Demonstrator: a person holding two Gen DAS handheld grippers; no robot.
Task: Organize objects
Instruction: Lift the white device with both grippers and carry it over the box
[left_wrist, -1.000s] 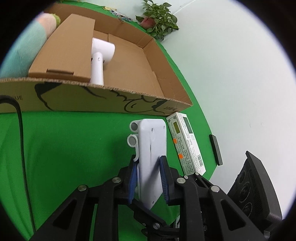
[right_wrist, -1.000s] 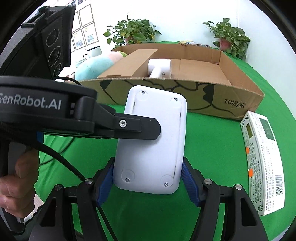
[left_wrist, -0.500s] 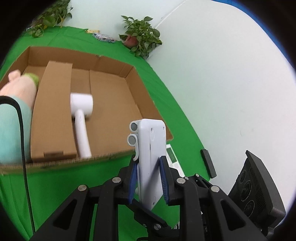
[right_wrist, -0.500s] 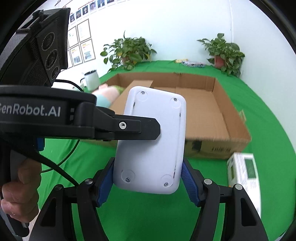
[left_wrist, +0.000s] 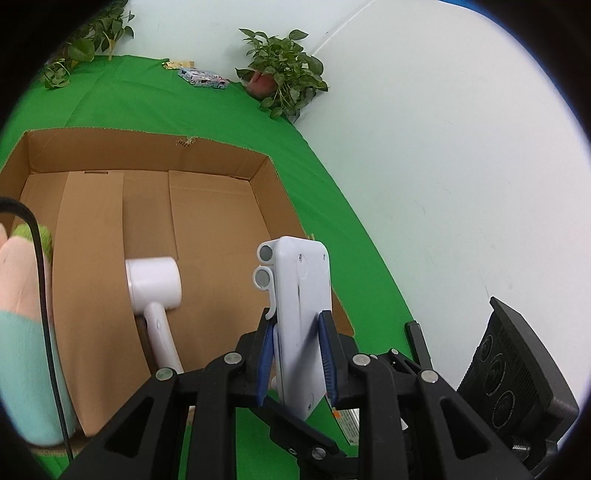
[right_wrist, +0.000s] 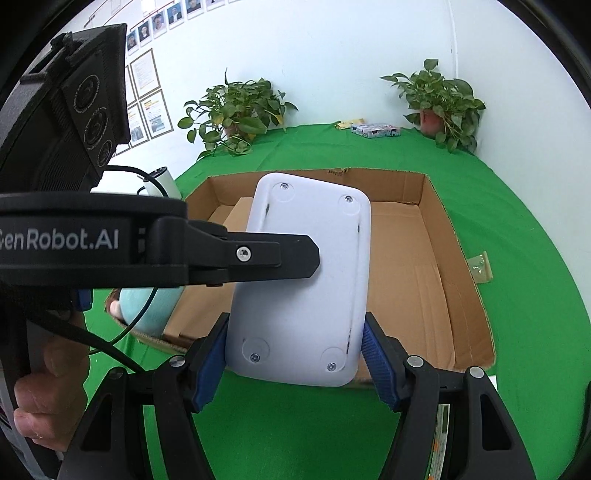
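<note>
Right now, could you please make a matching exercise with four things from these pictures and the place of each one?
Things:
1. white device
2. hair dryer
3. plush toy
4. potted plant

Places:
A. lying inside the cardboard box
B. at the far corner by the wall
C. at the box's left end
D. held between both grippers

Pairs: 1-D, 2-A, 3-C, 4-B

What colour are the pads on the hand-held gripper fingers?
Blue pads, clearest in the right wrist view, flanking the white device.

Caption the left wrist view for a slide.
Left gripper holds a white device above a cardboard box containing a hair dryer.
</note>
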